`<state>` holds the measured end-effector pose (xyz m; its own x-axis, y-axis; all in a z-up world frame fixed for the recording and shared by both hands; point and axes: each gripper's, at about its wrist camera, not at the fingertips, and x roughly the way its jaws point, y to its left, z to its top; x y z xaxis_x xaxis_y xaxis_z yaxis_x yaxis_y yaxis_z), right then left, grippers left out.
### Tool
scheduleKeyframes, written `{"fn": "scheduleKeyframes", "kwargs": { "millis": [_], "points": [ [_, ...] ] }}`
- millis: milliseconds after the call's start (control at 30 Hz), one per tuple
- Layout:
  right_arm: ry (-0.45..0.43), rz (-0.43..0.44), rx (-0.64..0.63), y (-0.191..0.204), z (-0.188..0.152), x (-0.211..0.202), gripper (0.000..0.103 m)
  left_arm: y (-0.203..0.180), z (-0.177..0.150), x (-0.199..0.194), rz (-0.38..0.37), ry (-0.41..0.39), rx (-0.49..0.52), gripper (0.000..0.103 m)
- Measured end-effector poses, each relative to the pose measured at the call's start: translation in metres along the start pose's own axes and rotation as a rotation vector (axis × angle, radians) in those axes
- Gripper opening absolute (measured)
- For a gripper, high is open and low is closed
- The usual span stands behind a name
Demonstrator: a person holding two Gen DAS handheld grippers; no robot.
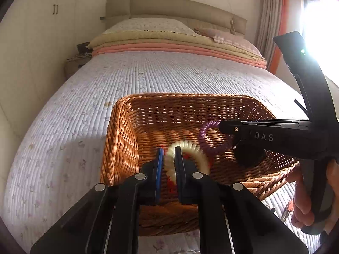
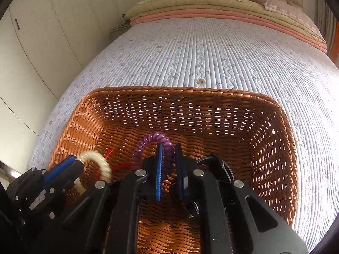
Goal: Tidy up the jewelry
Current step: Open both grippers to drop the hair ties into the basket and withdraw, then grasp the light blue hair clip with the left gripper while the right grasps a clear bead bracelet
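Left wrist: wicker basket (image 1: 118, 148) sits on quilted bed (image 1: 84, 105) beside wardrobe (image 1: 42, 21).

My bed (image 1: 148, 74) wears a pale lilac quilted cover. A brown wicker basket (image 1: 118, 139) sits directly on it near me. At the far end, folded pink and beige blankets (image 1: 169, 44) lie stacked under pillows (image 1: 148, 26).

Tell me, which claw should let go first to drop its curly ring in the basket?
Probably either, both are ready. The left claw holds the white coil ring and the right claw holds the purple coil ring, both over the wicker basket.
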<state>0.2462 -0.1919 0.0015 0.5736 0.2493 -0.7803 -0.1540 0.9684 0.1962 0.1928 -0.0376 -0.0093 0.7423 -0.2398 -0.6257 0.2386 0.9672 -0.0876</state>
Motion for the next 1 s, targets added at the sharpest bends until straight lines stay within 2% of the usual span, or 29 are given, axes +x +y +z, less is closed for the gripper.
{"fn": "scheduleKeyframes", "kwargs": {
  "millis": [67, 133, 267, 367, 500, 567, 733, 1000],
  "points": [
    [-0.009, 0.023, 0.017, -0.003, -0.001, -0.004, 0.025, -0.001, 0.001, -0.005, -0.011, -0.011, 0.001, 0.016],
    [-0.033, 0.044, 0.026, -0.007, -0.001, -0.013, 0.033, -0.002, 0.002, -0.013, -0.025, -0.027, 0.001, 0.017],
    [-0.083, 0.055, 0.015, -0.009, -0.004, -0.045, 0.033, -0.009, 0.0, -0.047, -0.064, -0.083, 0.012, 0.027],
    [-0.132, 0.066, 0.005, -0.014, -0.013, -0.081, 0.033, -0.017, -0.004, -0.084, -0.092, -0.139, 0.04, 0.03],
    [-0.186, 0.075, -0.003, -0.022, -0.034, -0.128, 0.033, -0.027, -0.018, -0.131, -0.119, -0.185, 0.086, 0.046],
    [-0.202, 0.096, 0.005, -0.03, -0.05, -0.15, 0.033, -0.032, -0.031, -0.151, -0.141, -0.195, 0.113, 0.046],
    [-0.208, 0.094, 0.013, -0.044, -0.097, -0.179, 0.034, -0.038, -0.069, -0.172, -0.181, -0.15, 0.135, 0.046],
    [-0.149, 0.078, -0.001, -0.035, -0.171, -0.166, 0.034, -0.045, -0.126, -0.145, -0.215, 0.03, 0.147, 0.046]
  ]
}}
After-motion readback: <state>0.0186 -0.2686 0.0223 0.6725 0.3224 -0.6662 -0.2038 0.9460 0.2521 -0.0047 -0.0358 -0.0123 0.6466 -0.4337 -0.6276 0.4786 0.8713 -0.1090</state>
